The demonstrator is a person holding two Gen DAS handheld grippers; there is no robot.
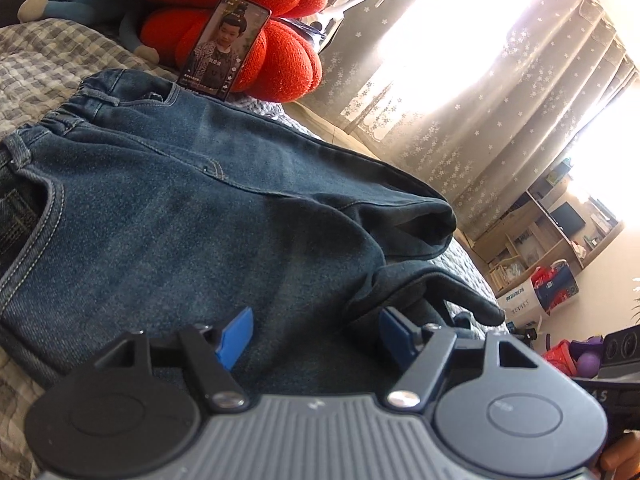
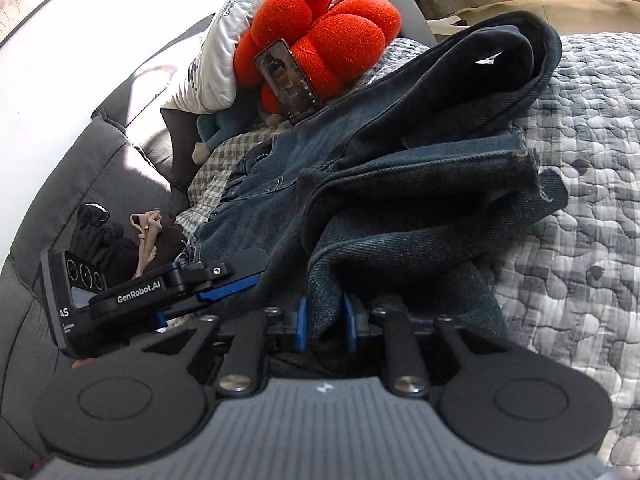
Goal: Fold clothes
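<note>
Directly ahead of the left gripper (image 1: 316,334), dark blue denim jeans (image 1: 180,208) are lying on the grey quilted bedspread (image 2: 580,184), its blue pads spread wide over the cloth, gripping nothing. Right gripper (image 2: 325,322) is sitting at a bunched fold of a trouser leg, cloth between its narrowly parted jaws; whether the pads are pressing, cannot tell. Jeans' long axis is running from the elastic waistband, near the orange knitted cushion (image 2: 320,28), toward the grippers.
</note>
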